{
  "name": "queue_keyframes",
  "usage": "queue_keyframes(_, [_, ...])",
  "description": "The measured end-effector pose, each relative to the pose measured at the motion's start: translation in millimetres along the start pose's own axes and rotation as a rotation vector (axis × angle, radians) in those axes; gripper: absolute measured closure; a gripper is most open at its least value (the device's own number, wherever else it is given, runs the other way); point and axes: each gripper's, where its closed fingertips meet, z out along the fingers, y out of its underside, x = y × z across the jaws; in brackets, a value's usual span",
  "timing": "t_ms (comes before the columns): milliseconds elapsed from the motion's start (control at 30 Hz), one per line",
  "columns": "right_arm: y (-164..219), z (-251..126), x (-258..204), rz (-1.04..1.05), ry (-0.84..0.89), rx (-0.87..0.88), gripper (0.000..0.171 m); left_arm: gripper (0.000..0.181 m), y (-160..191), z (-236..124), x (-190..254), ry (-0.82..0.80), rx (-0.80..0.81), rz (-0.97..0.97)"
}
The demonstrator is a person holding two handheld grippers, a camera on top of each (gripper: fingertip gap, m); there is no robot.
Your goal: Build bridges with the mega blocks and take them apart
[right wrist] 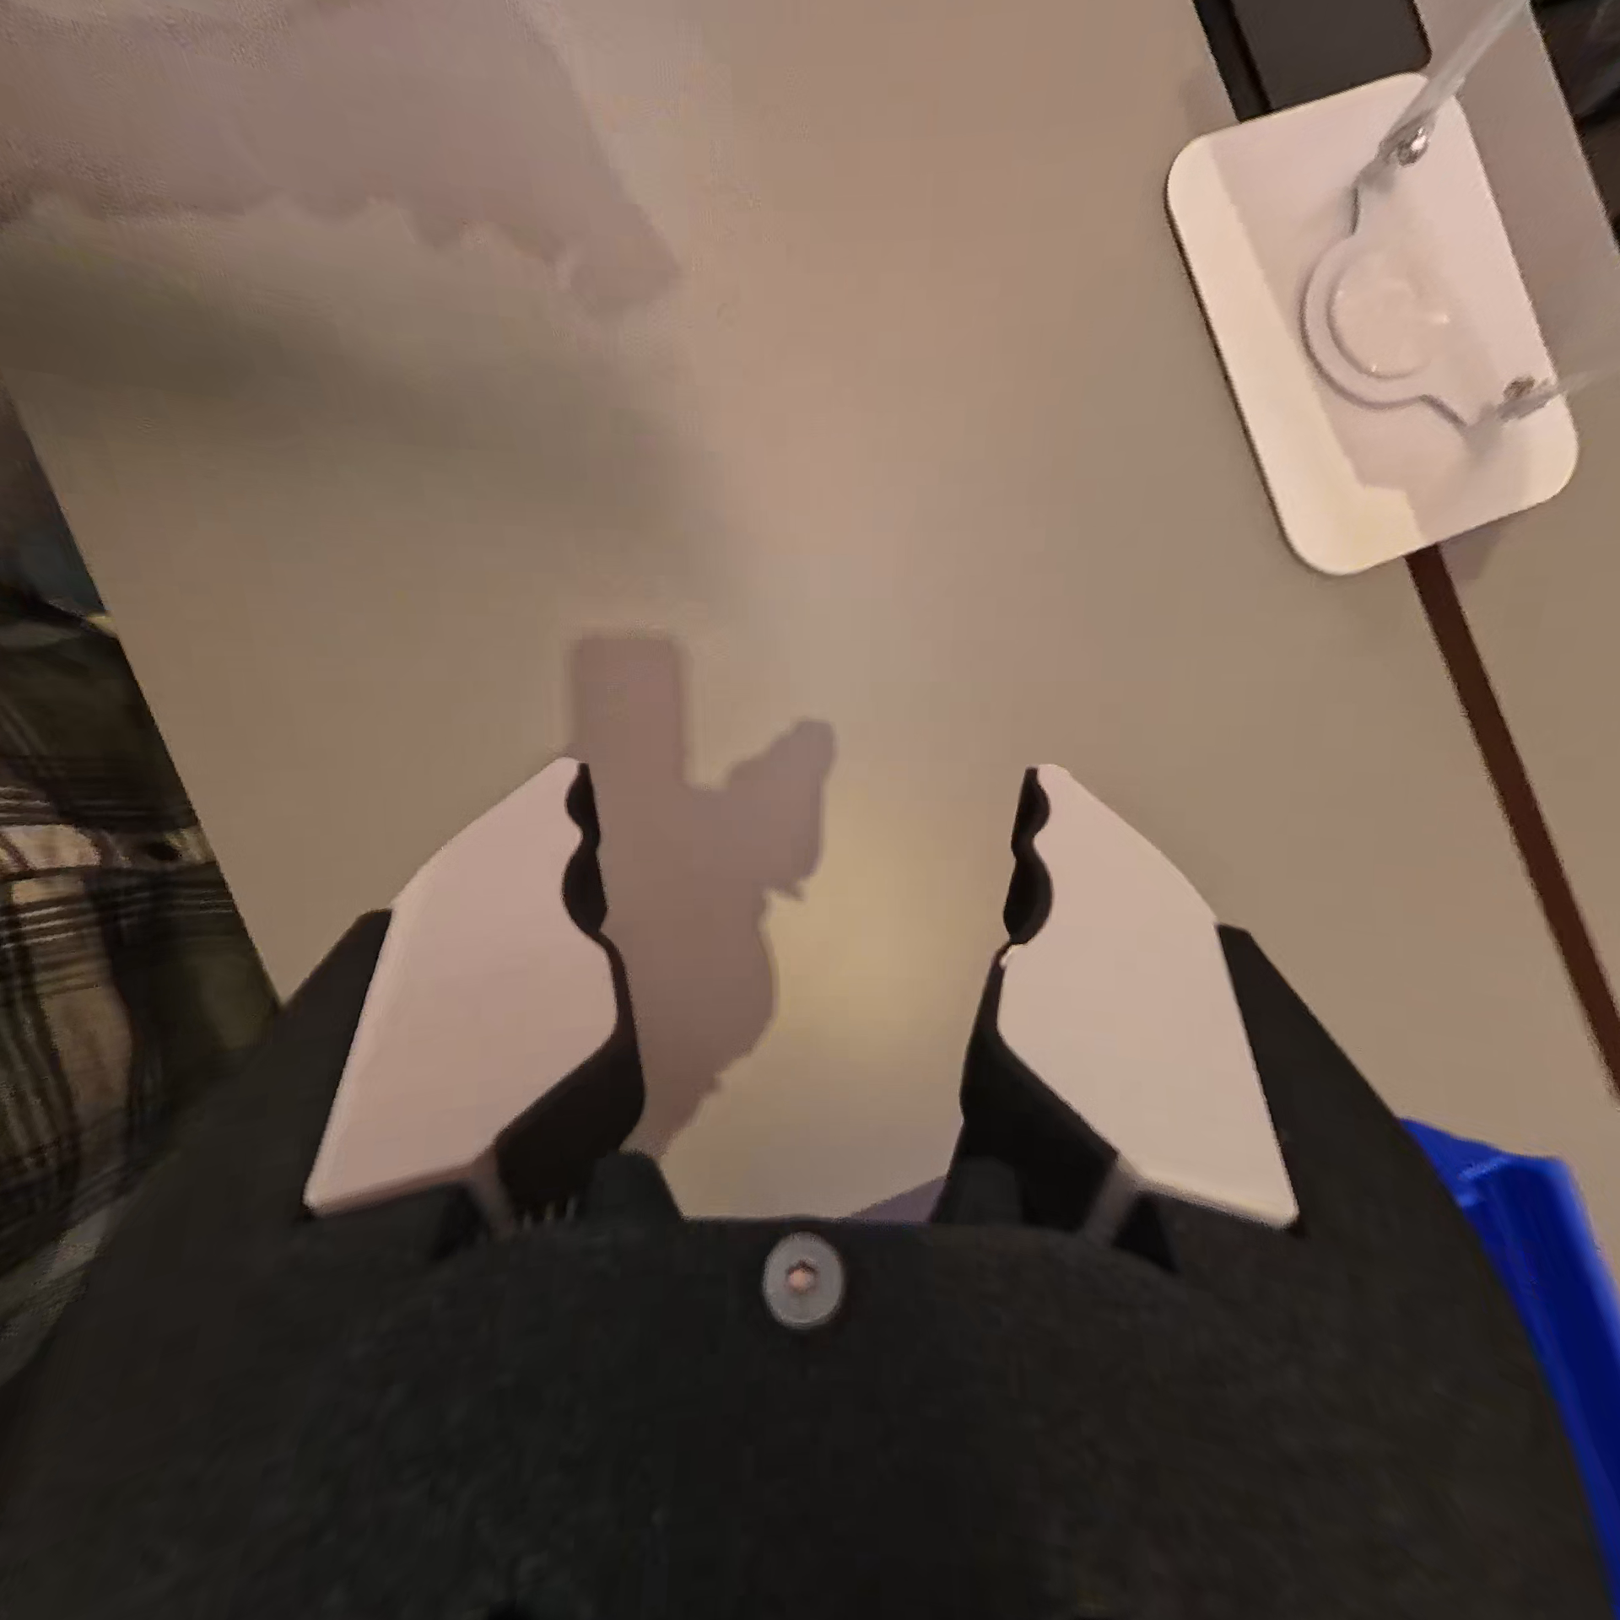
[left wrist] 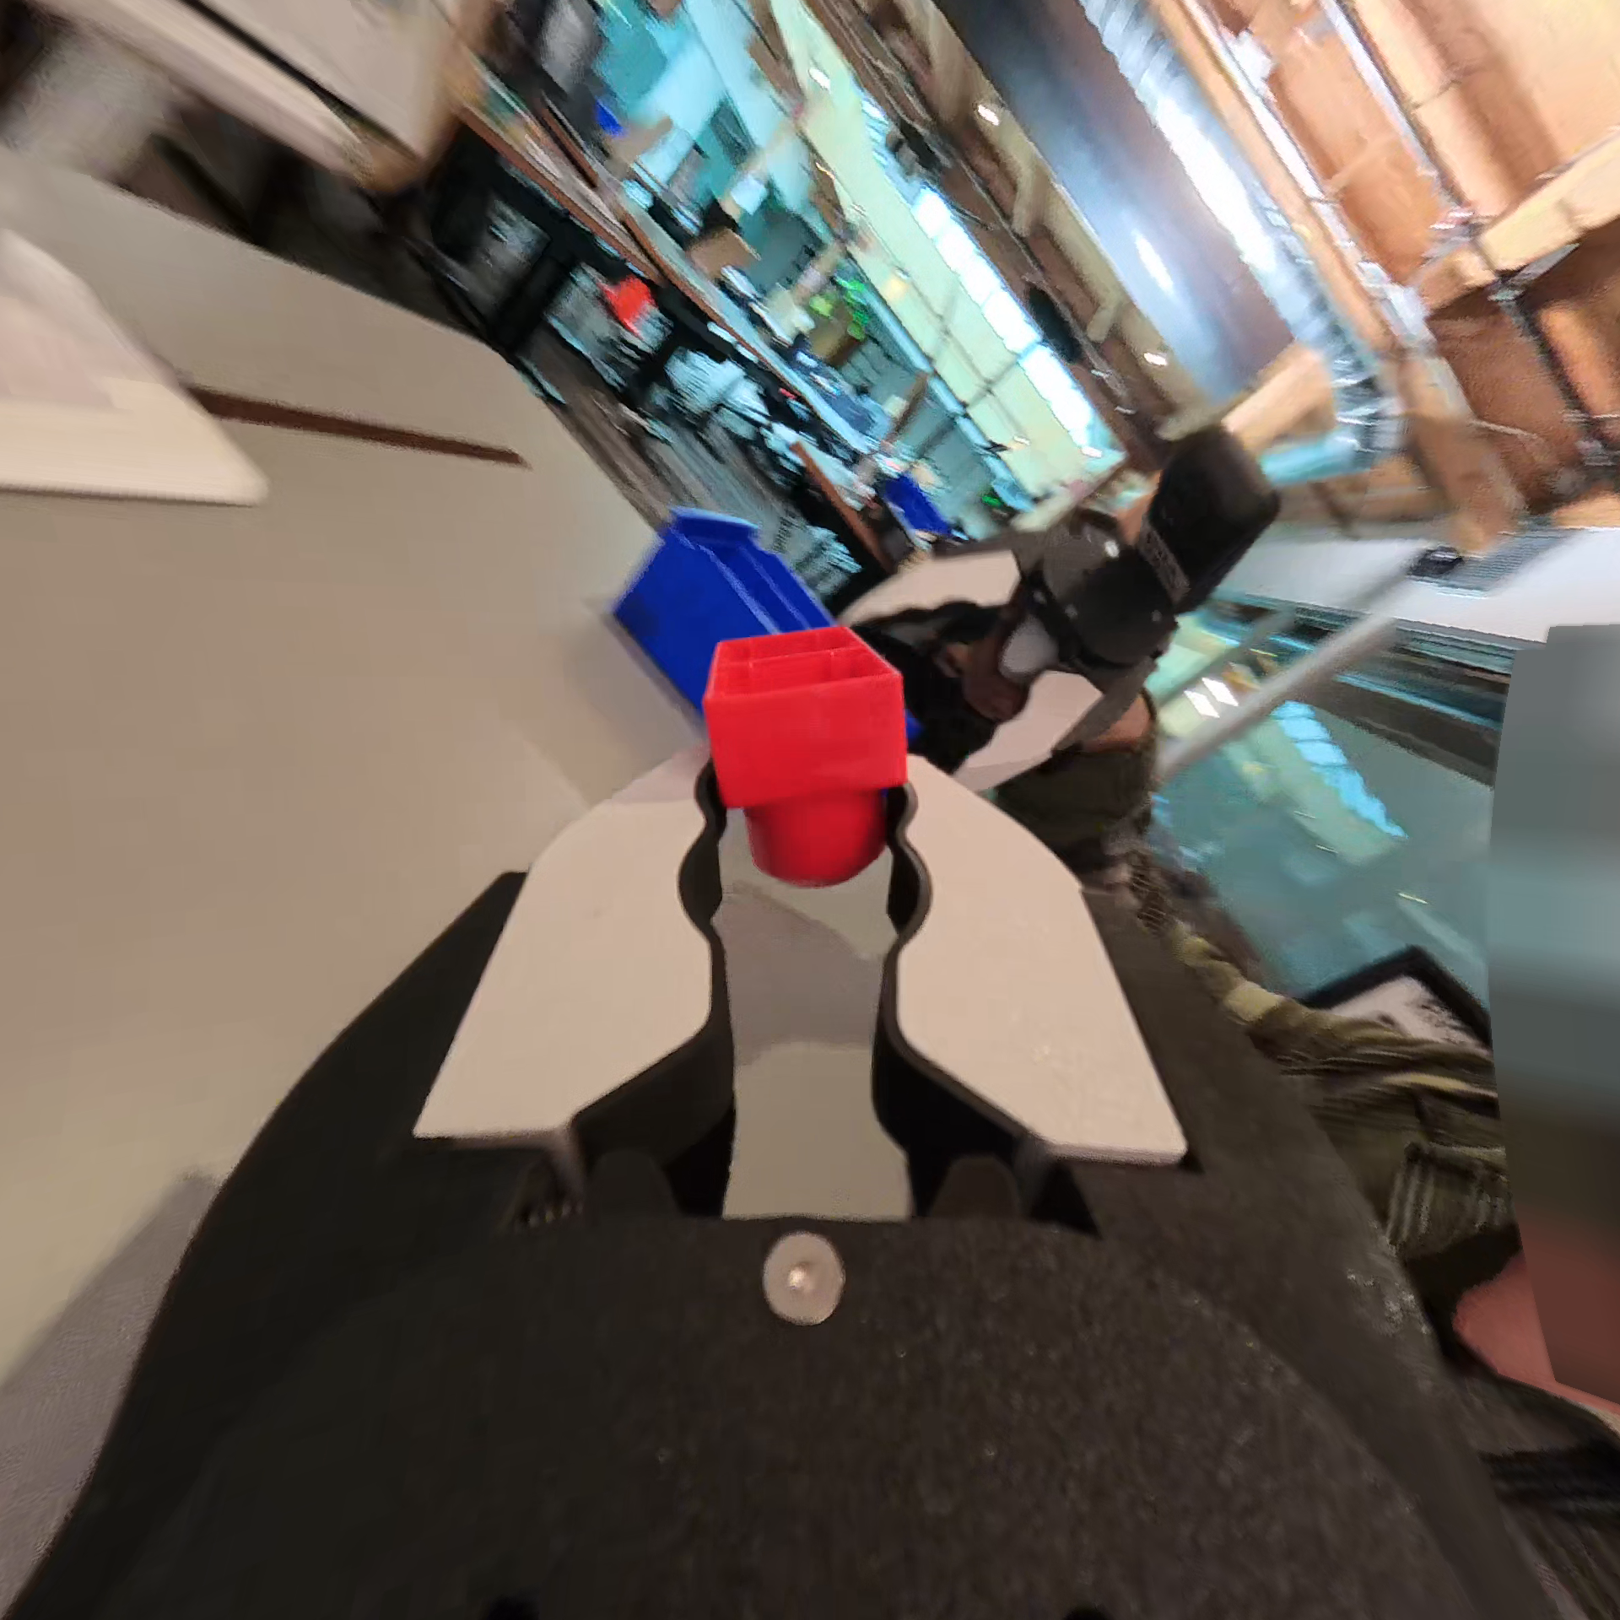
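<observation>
In the left wrist view, the left gripper has its jaws clenched on the round stud of 1 red block, carried upside down in the air with its hollow underside facing away from the camera. Just behind it stands a blue bin on the pale worktop; its inside is hidden from here, so what it holds cannot be told. Farther off, the right gripper hangs over the worktop edge. In the right wrist view, the right gripper has its jaws released wide and holds nothing, looking down on bare worktop crossed by shadows. A white plate with a clear fitting lies at the upper right, and a corner of the blue bin shows at the lower right. No bridge is visible, so this looks like either an opening pick or a final clearing away. Next, the block must be turned stud-up and set down, or dropped in the bin.
</observation>
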Motion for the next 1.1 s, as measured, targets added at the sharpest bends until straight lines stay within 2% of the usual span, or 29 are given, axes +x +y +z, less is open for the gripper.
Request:
queue_keyframes(33, [7,-2,-4,0.026,-0.013,0.016,0.082,0.147,-11,-30,-7,-0.078,0.023,0.036])
queue_keyframes(167, [34,1,-20,0.097,-0.064,0.057,0.086,0.146,-53,-170,-48,-0.469,0.095,0.121])
queue_keyframes(267, [47,9,-29,0.115,-0.103,0.055,0.088,0.146,-71,-273,-82,-0.734,0.145,0.087])
queue_keyframes(333, [51,14,-31,0.116,-0.111,0.043,0.088,0.146,-75,-320,-99,-0.809,0.186,0.015])
queue_keyframes(433, [53,16,-34,0.118,-0.125,0.034,0.088,0.146,-66,-358,-124,-0.867,0.199,-0.101])
queue_keyframes(667, [61,8,-26,0.143,-0.092,0.031,0.084,0.145,-47,-362,-148,-0.852,0.177,-0.198])
queue_keyframes(700, [64,4,-24,0.149,-0.08,0.034,0.083,0.143,-47,-362,-149,-0.856,0.175,-0.19])
queue_keyframes(800, [76,-12,-13,0.17,-0.037,0.038,0.082,0.117,-53,-362,-146,-0.905,0.183,-0.132])
queue_keyframes(933, [103,-45,23,0.216,0.064,0.046,0.083,0.091,-78,-352,-119,-0.955,0.221,0.021])
queue_keyframes(1100, [153,-88,101,0.352,0.246,0.022,0.086,0.09,-97,-295,-57,-0.897,0.218,0.275])
